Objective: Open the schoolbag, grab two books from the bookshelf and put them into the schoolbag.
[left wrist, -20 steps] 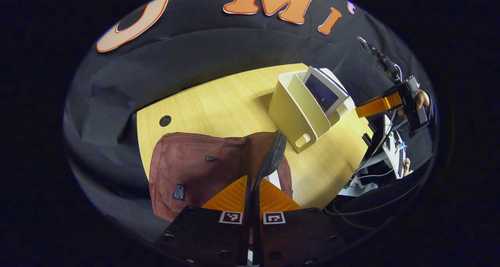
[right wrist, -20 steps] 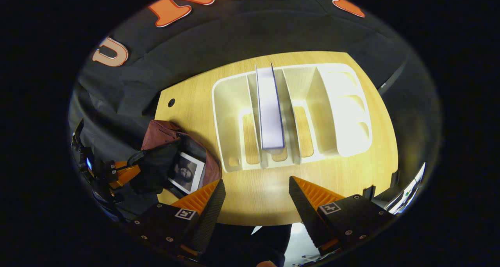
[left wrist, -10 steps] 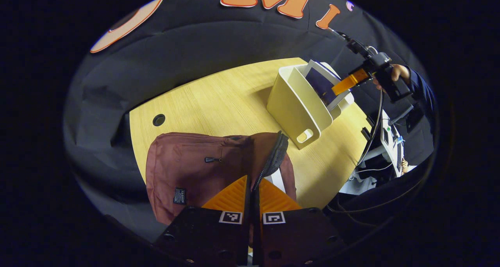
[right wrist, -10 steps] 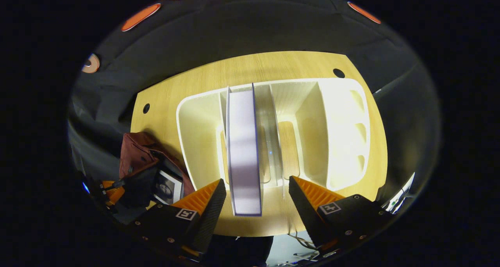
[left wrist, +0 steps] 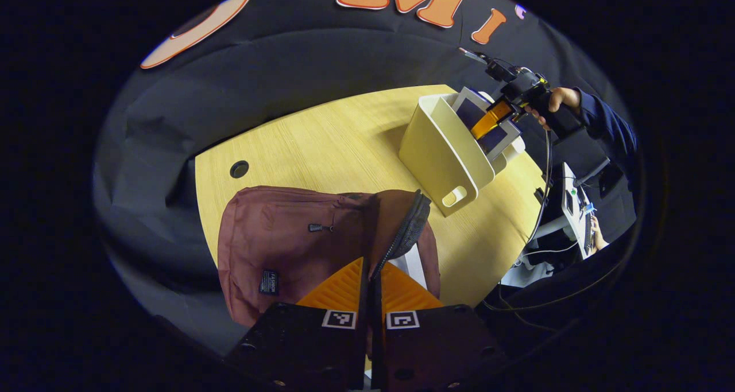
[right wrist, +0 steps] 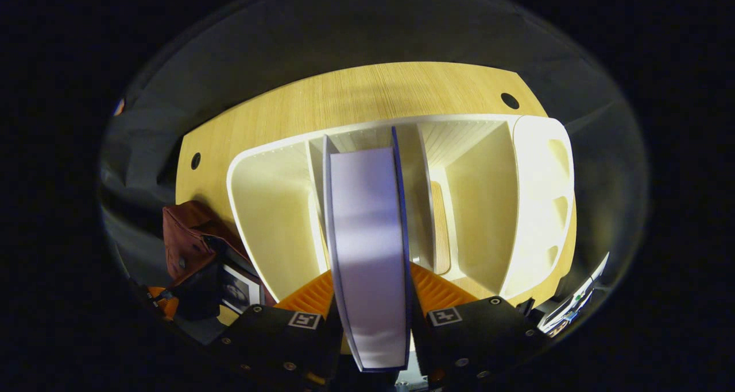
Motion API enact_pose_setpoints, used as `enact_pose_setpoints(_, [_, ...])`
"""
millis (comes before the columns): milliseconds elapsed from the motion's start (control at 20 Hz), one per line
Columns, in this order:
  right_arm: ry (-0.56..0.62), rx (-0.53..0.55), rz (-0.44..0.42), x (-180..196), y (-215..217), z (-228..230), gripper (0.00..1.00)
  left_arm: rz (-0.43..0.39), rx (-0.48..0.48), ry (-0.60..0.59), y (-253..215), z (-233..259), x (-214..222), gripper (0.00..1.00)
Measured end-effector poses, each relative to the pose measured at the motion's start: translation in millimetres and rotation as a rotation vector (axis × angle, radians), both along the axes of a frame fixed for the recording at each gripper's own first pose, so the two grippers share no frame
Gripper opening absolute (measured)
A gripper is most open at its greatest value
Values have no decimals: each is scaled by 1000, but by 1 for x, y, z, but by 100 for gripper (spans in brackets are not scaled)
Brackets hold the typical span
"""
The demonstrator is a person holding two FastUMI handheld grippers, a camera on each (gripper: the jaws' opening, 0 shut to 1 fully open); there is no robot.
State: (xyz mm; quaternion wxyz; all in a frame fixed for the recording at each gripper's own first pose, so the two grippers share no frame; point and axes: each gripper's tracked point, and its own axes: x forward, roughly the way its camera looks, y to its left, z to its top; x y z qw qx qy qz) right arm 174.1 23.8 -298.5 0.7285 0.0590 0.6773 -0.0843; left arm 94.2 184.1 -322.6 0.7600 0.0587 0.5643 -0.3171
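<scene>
1. the book [right wrist: 367,254] that's up for grabs stands upright in a slot of the cream bookshelf [right wrist: 488,208], page edge facing the right gripper view, dark blue covers on both sides. in the left gripper view the same book [left wrist: 488,131] leans in the shelf [left wrist: 442,145] at the far right part of the table.
2. the right gripper [right wrist: 370,300] has its two orange fingers closed in on that book, one flat against each cover, so it's clamped on it. the book's bottom is down in the slot as far as i can see.
3. from the left gripper view you can see that right gripper [left wrist: 488,122] farther off, reaching into the shelf, with a hand [left wrist: 554,99] in a dark blue sleeve holding it.
4. the schoolbag [left wrist: 298,243], a maroon one, lies on the wooden table [left wrist: 321,145] just beside the shelf, its zip edge pulled up.
5. the left gripper [left wrist: 372,277] is squeezed nearly all the way together, pinching the bag's dark zipper edge [left wrist: 402,237] between its fingers, holding the flap up.
6. in the right gripper view the open schoolbag [right wrist: 189,237] sits off to the left, and a first book [right wrist: 238,291] with a portrait cover is inside it.
7. the shelf's other slots to the right look bare.
</scene>
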Motion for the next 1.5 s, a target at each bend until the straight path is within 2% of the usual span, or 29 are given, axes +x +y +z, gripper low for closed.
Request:
enact_pose_setpoints(100, [7,-12,-8,1,0,-1,43,-3,5,-5,3,0,-4,5])
enact_pose_setpoints(200, [16,-25,-19,-3,-1,1,42,-3,1,-3,2,0,-7,5])
enact_pose_setpoints(500, [-46,6,-79,-19,-3,39,41,-38,-15,-11,-5,-2,-10,5])
enact_pose_setpoints(900, [-175,9,-121,-58,-5,126,41,-90,-32,-25,-9,-4,-17,5])
enact_pose_setpoints(1200, [-280,87,-116,-82,33,162,41,-70,-29,-33,-7,-4,-16,5])
enact_pose_setpoints(1500, [-334,241,-84,-104,85,167,41,-37,-10,-36,-5,1,-12,5])
